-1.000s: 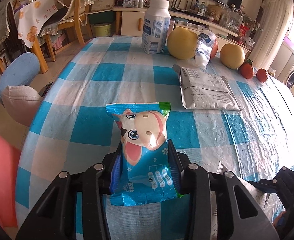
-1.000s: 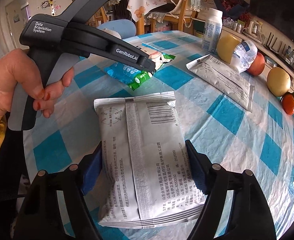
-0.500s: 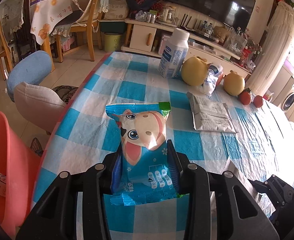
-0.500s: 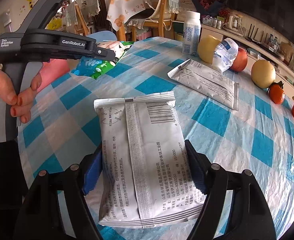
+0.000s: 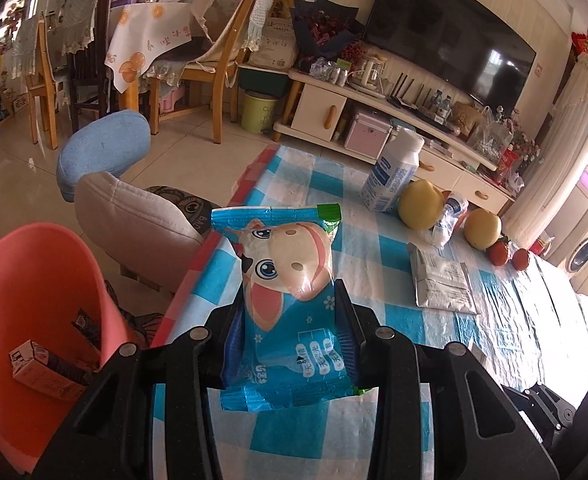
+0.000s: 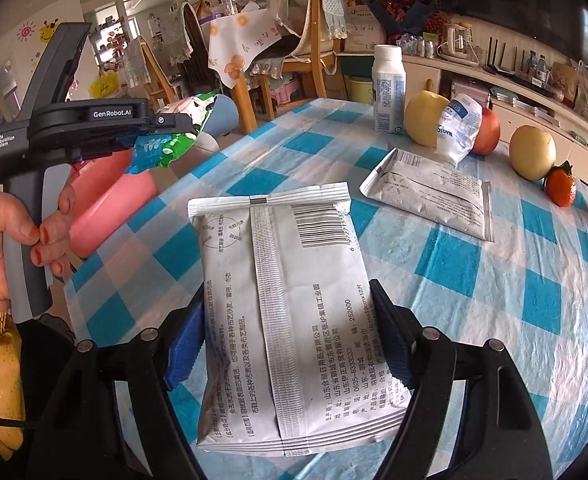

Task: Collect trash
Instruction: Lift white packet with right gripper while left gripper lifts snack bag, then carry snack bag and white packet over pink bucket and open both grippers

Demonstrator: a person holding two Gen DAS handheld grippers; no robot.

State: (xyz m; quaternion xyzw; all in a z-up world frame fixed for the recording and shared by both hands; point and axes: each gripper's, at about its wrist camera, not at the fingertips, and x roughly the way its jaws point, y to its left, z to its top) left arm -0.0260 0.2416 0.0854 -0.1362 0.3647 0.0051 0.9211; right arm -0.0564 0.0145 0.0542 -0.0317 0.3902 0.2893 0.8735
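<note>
While both tongs grip packets, the left tongs (image 5: 290,340) clamp the cow snack (image 5: 286,292) nearest the pink bin (image 5: 34,280), low-left off the surface; right tongs (image 6: 286,344) clamp the grey pouch (image 6: 282,300), long axis pointing away.

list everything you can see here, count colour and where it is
snack packet: 1, blue with a cartoon cow, clamped in the left gripper
grey pouch: 1, silver-grey, clamped in the right gripper
second grey pouch: 1, silver-grey, flat on the table
bottle: 1, white and blue, upright at the table's far end
crumpled bag: 1, white, among the fruit
round fruit: 2 yellow, 1 red
small oranges: 2, orange, right edge
tablecloth: 1, blue and white check
bin: 1, pink, beside the table, cartons inside
left gripper: 1, black
right gripper: 1, black
hand: 1, on the left gripper's handle
</note>
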